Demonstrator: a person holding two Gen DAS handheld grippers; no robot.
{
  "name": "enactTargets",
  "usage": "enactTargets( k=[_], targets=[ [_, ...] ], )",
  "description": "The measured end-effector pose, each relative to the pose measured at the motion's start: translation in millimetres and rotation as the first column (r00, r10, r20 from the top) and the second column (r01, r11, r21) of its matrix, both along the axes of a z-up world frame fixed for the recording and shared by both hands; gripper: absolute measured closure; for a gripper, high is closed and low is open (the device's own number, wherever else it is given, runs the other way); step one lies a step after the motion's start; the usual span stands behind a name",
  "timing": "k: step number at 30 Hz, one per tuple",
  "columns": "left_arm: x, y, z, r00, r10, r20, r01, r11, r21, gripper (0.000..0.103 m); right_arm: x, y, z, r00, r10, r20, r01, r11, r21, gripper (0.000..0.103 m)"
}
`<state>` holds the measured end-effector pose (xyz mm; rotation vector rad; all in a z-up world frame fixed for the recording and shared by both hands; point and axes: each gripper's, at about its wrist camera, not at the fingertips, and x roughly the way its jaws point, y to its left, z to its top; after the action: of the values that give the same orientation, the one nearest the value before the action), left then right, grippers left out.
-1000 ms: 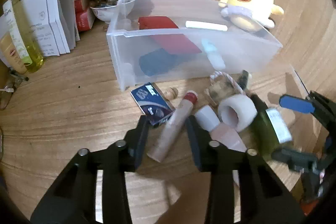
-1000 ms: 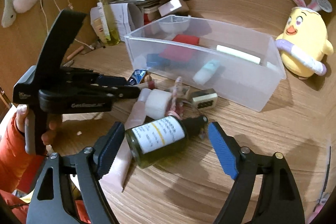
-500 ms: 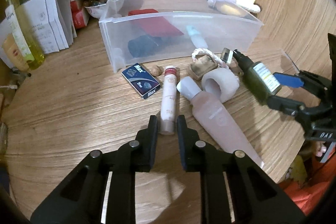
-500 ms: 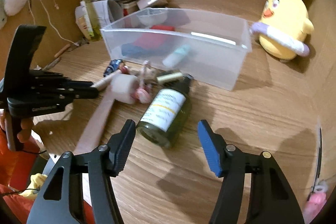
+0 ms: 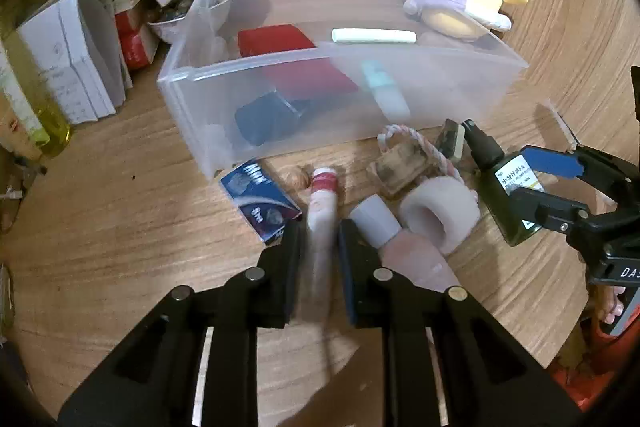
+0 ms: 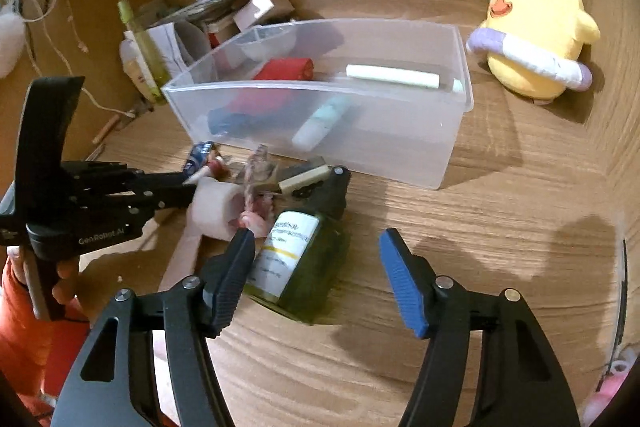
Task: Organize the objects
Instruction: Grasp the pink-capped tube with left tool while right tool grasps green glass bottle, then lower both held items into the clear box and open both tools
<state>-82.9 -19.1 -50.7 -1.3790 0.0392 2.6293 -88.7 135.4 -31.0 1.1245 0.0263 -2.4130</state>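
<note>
left gripper (image 5: pixel 319 241) advanced, clamping red-capped tube (image 5: pixel 321 211) | right gripper (image 6: pixel 318 281) wide around green bottle (image 6: pixel 298 259) | "GenRobot.AI"

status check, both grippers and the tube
Left gripper shut on slim tube. Right gripper open around green bottle. Clear bin ahead; pink tube crowding the left.

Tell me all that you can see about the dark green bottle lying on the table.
The dark green bottle lies on its side on the wooden table, in front of the clear plastic bin. It looks like tinted glass or plastic, with a black cap toward the bin and a white label with a yellow stripe. The open right gripper brackets it; one finger sits against its side.
</note>
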Motion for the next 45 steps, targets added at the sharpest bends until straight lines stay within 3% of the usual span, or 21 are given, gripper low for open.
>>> enactTargets(
  k=[3,5,7,10,18,34,45],
  targets=[
    [-1.4,6.1,-1.1,1.000,-0.003,-0.023,0.002,0.999,-0.035,0.084,-1.9,0.8,-0.4,1.000,-0.019,-0.006,0.019,1.000,0.008,0.045],
    [-2.0,7.6,-1.2,1.000,0.000,-0.030,-0.001,0.999,-0.036,0.084,-4.0,-0.3,-2.3,1.000,-0.017,0.000,0.017,1.000,0.018,0.059],
    [-1.7,8.4,-1.4,0.999,-0.007,-0.037,0.006,0.999,-0.036,0.084,-6.1,-2.3,-5.6,1.000,-0.011,0.014,0.010,0.999,0.031,0.063],
    [1.5,5.5,-1.2,0.999,-0.004,-0.041,0.003,1.000,-0.021,0.089,-3.1,-3.4,-6.1,1.000,0.000,0.000,0.000,0.999,0.052,0.063],
    [20.2,-4.7,4.9,0.996,0.037,-0.076,-0.036,0.999,0.017,0.089,11.9,8.0,0.3,0.998,-0.010,-0.055,0.013,0.999,0.047,0.065],
    [46.8,-6.8,57.9,0.966,0.077,-0.246,-0.063,0.996,0.066,0.089,38.3,16.5,49.6,0.980,-0.013,-0.199,0.012,1.000,-0.009,0.065],
    [38.5,-9.7,90.7,0.941,0.110,-0.319,-0.084,0.992,0.095,0.089,29.7,13.6,83.1,0.958,-0.026,-0.284,0.008,0.998,-0.066,0.065]
  ],
)
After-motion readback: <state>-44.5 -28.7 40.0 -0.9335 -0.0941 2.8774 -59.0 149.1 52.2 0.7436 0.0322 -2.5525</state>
